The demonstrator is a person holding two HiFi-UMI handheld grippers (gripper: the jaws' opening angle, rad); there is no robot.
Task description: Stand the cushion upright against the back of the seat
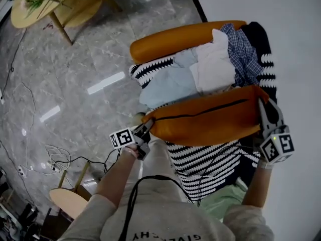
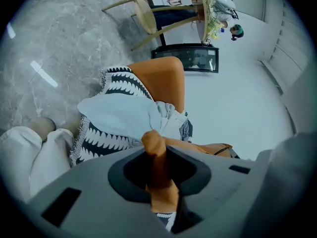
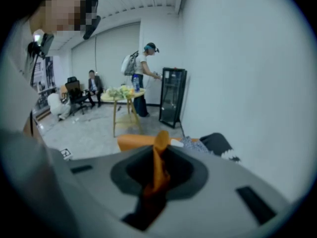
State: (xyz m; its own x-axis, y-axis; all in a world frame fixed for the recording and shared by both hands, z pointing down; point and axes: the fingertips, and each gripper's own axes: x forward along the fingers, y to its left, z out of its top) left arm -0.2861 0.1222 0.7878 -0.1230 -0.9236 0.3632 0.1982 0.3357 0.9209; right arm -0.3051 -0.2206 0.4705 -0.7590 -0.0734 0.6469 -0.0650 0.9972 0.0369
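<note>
Both ends of the long orange fabric cushion [image 1: 205,120] are pinched: the left hand-held gripper [image 1: 144,131] is clenched on one corner, the right hand-held gripper [image 1: 263,107] on the other. The cushion is held across the front of the seat with the black-and-white zigzag throw [image 1: 200,160], just beside a pile of pale clothes [image 1: 200,69]. This looks like the carrying step. Next, the cushion probably has to pass over the clothes and be set on edge against the orange padded roll [image 1: 175,40], which is likely the seat back.

Left tongs [image 1: 146,126] and right tongs [image 1: 262,103] well apart, each tight on one end of the cushion [image 1: 205,119].
</note>
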